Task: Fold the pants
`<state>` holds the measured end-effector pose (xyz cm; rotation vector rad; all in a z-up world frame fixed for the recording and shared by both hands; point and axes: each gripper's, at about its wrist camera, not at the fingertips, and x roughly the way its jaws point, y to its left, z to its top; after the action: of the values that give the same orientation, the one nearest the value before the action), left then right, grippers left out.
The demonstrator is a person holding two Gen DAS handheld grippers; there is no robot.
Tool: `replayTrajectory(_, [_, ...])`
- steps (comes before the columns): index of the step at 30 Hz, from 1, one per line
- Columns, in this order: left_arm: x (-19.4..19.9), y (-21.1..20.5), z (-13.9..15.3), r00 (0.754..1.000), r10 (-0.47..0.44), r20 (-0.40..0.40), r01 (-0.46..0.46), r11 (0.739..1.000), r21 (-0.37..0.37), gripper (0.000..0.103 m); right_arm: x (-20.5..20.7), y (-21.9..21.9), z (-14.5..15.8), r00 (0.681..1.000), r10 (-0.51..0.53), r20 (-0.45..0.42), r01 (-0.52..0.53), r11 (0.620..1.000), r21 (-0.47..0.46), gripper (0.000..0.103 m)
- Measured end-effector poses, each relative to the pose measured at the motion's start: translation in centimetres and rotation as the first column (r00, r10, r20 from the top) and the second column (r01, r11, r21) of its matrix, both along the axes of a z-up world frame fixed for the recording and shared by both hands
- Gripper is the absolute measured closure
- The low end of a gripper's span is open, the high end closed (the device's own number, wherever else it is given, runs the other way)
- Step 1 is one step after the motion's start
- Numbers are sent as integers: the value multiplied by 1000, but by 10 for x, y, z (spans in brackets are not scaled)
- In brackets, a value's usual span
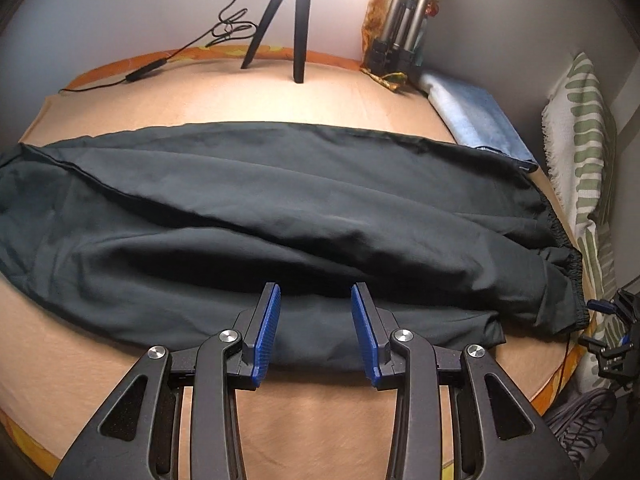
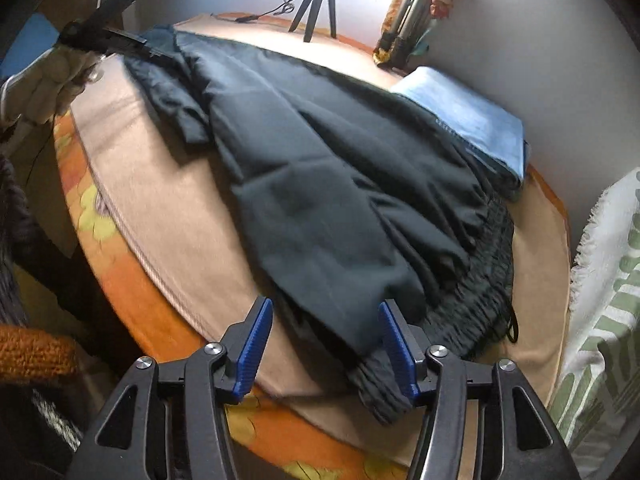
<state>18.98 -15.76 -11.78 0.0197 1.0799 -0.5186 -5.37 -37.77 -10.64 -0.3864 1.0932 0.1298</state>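
Black pants (image 1: 280, 216) lie folded lengthwise across a tan sheet (image 1: 312, 420), with the elastic waistband (image 1: 560, 264) at the right. My left gripper (image 1: 316, 292) is open over the pants' near edge, blue pads apart, and no cloth is pinched. In the right wrist view the pants (image 2: 320, 184) stretch away from the waistband (image 2: 480, 288). My right gripper (image 2: 326, 308) is open above the near waistband corner, the cloth lying between the pads without being squeezed. The right gripper (image 1: 614, 320) also shows at the far right edge of the left wrist view.
A black tripod (image 1: 296, 20) with a cable and a silver-legged tripod (image 1: 404, 20) stand at the back. Folded blue cloth (image 1: 476, 120) lies beyond the waistband. A white-and-green throw (image 1: 580, 140) hangs at the right. An orange floral cover (image 2: 120, 280) borders the sheet. A gloved hand (image 2: 44, 80) is at the left.
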Motion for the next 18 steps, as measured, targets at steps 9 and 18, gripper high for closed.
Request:
replayTrajectory(9, [3,-9,-2,1000,12,-11,-12,1000,-5,67,0,5,-31,997,71,-31,-74,992,-101,48])
replayTrajectory(18, [13,19,-1,997,71,-24,-71,997,-30,67,11,6,-43,994,92,-53,-99,984,-149,72])
